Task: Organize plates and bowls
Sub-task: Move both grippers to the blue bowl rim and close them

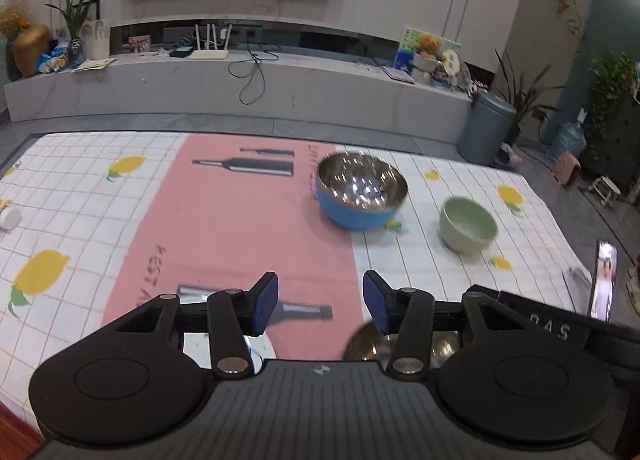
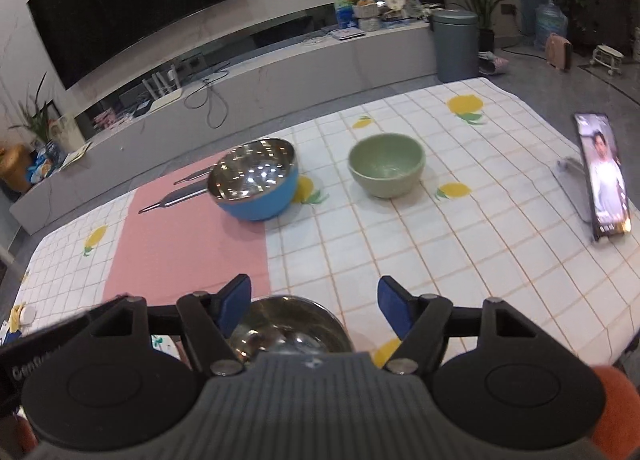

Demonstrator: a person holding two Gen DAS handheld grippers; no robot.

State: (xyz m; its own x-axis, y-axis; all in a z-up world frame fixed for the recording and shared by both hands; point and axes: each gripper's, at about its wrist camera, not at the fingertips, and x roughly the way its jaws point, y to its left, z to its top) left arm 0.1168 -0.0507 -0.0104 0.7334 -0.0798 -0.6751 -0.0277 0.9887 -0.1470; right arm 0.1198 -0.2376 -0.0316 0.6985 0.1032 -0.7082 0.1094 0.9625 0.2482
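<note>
**Both grippers empty above the cloth**

While the left gripper (image 1: 320,306) and right gripper (image 2: 314,306) gape empty, a steel bowl (image 2: 288,330) sits just below them. Open tablecloth (image 2: 440,244) separates them from the blue bowl (image 2: 256,180) and green bowl (image 2: 386,170), which stand apart.

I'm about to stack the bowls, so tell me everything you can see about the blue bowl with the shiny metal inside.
The blue bowl with the shiny steel lining is round and deep, blue outside and mirror-bright inside, where it reflects spots of light. It looks empty. It sits tipped, its mouth leaning toward the pink printed mat, on the border between that mat and the lemon-print checked tablecloth. The pale green bowl stands apart to its right. Nothing touches it but the surface beneath; neither gripper is near it.
</note>
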